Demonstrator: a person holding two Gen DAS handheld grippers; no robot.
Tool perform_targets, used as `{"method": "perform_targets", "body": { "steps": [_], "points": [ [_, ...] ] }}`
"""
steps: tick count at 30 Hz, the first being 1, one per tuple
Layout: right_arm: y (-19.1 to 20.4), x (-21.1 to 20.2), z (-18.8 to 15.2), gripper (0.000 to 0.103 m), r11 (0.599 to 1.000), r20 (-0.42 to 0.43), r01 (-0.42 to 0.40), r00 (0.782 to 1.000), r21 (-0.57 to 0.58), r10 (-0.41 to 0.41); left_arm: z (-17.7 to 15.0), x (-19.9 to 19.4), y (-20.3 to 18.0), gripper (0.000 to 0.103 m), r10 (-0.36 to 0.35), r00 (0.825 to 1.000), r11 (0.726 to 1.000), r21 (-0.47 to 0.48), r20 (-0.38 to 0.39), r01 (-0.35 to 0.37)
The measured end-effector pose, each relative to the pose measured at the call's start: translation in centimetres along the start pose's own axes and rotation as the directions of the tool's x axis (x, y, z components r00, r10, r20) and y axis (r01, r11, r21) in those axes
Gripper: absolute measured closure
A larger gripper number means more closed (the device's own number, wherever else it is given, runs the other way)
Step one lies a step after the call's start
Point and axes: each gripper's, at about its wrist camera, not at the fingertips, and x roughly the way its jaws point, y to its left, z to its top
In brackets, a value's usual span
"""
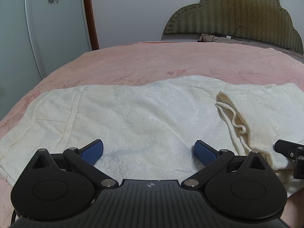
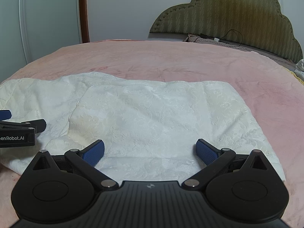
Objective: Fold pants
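while both hover low and level, left gripper point(image 1: 148, 153) and right gripper point(image 2: 150, 152) spread wide, empty — white pants point(image 2: 152, 117) flat just beneath, on pink bedspread point(image 2: 171, 62).

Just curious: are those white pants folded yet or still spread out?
Partly folded: the white pants lie across the pink bed, their right end doubled back as a second layer.

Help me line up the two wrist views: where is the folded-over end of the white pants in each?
Left wrist: folded-over end at right, beside the left gripper.
Right wrist: it fills the centre, ahead of the right gripper.
Shared landmark: olive headboard.
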Motion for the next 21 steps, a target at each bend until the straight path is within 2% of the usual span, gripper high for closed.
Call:
{"method": "perform_targets", "body": {
  "steps": [6, 14, 21],
  "points": [
    [0.1, -0.1, 0.0, 0.0, 1.0, 0.006, 0.006, 1.0, -0.008, -0.006, 0.0, 0.0, 0.0, 0.0, 0.0, 1.0, 1.0, 0.0, 0.0, 0.0],
    [1.5, -1.1, -0.2, 0.0, 0.996, 0.045, 0.049, 0.998, -0.08, -0.045, -0.3, -0.5, -0.3, 0.0, 0.018, 1.0, 1.0, 0.005, 0.012, -0.018],
    [0.7, -0.7, -0.1, 0.0, 0.999, 0.022, 0.016, 1.0, -0.032, -0.015, -1.0, -2.5, -0.3, 0.0, 0.064, 0.997, 0.998, 0.004, 0.053, -0.065]
  ]
}}
